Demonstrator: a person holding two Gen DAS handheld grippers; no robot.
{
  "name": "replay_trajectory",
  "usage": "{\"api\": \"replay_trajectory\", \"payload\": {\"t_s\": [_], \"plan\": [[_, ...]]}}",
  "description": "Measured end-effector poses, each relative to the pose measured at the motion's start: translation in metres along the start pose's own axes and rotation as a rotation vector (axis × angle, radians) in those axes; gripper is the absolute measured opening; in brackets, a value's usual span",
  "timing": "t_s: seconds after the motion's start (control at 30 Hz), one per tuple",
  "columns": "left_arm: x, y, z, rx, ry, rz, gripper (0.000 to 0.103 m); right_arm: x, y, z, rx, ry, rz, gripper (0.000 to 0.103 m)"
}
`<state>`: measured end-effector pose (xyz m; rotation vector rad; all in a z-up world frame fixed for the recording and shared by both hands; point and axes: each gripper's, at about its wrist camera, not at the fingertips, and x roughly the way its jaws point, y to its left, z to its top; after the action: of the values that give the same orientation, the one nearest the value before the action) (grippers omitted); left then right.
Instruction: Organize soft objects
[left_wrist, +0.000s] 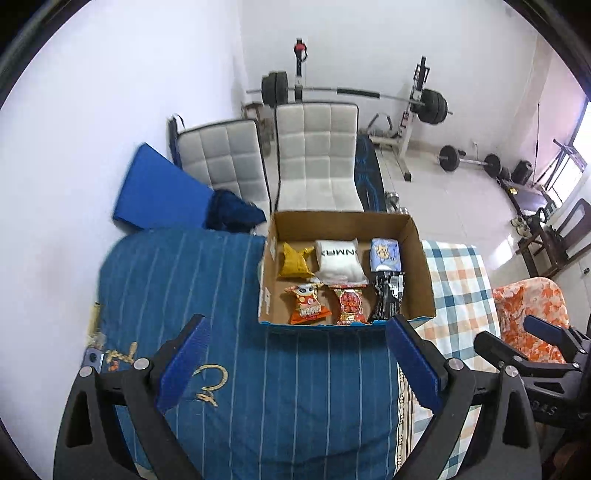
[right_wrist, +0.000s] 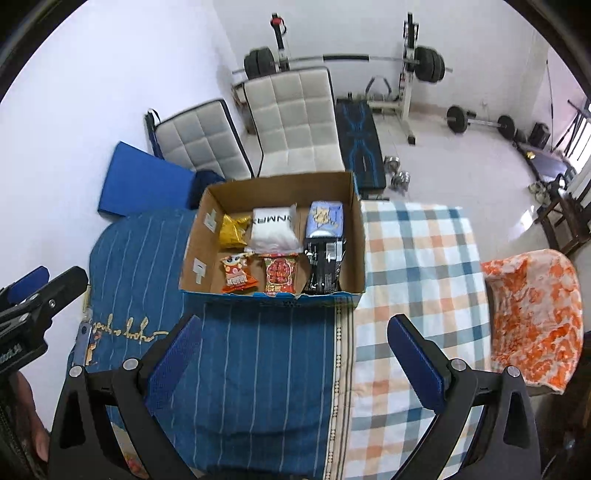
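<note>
Cardboard box (right_wrist: 354, 236), white pouch's lettering (right_wrist: 273, 220) partly hidden; each hand-held gripper (left_wrist: 297, 354) (right_wrist: 295, 350) apart, empty.

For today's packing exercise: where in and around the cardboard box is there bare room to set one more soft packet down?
Inside the cardboard box, bare floor runs along the left wall beside the yellow pouch and orange snack bag; the middle and right are packed. Outside, the blue striped cover in front and the checked cloth to the right lie bare.
</note>
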<state>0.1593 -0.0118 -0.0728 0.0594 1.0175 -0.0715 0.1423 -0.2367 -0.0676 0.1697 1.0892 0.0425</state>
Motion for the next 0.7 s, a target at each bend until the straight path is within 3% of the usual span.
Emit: {"api": "replay_trajectory", "payload": {"t_s": [0.33, 0.7], "plan": [[-0.059, 0.000, -0.016, -0.024, -0.061, -0.029, 0.097, -0.087, 0.018, -0.023, -0.041, -0.115, 0.020, 0.102], [-0.094, 0.001, -0.027, -0.025, -0.132, -0.022, 0.097, -0.109, 0.020, -0.040, -0.051, -0.109, 0.011, 0.102]]}}
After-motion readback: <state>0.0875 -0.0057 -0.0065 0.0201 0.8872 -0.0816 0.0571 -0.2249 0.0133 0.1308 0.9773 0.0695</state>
